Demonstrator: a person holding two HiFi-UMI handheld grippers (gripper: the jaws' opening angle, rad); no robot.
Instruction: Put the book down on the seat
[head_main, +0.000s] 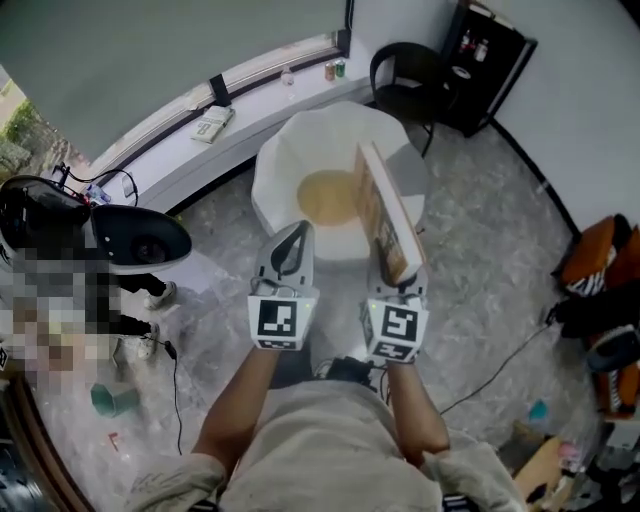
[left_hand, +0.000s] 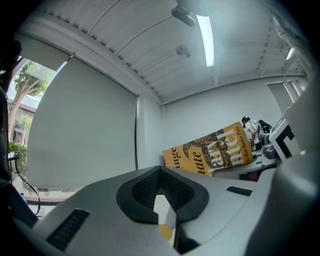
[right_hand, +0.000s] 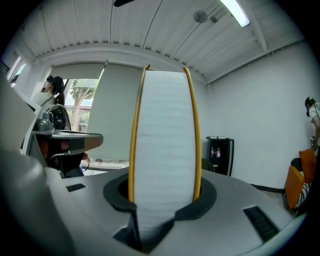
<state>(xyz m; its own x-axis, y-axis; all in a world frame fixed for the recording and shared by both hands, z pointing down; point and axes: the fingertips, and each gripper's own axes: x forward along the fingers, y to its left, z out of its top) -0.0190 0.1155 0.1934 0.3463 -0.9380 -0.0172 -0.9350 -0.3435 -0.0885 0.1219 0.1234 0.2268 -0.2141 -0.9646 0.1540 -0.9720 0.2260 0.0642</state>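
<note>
A pale marbled floor (head_main: 480, 250) runs under a white, shell-shaped seat (head_main: 290, 150) with a yellowish pad (head_main: 325, 197) in its hollow, a long window ledge (head_main: 170, 160) behind it and a black chair (head_main: 405, 75) just beyond. The book (head_main: 385, 210), thick and yellow-covered, stands on edge in the air above the seat's right half. The right gripper (head_main: 397, 283) clamps it across its thickness at the near end, and the right gripper view shows the white page block filling the space between the jaws. It looks stiff while closed and fairly heavy, with a smooth cover that might slip or fan open if tilted, so a hold across both covers seems soundest. The left gripper (head_main: 291, 240) hovers beside it, jaws drawn together on nothing. The seat's raised rim curves round the pad, nothing lies on it, and there is open room above and on the near side
</note>
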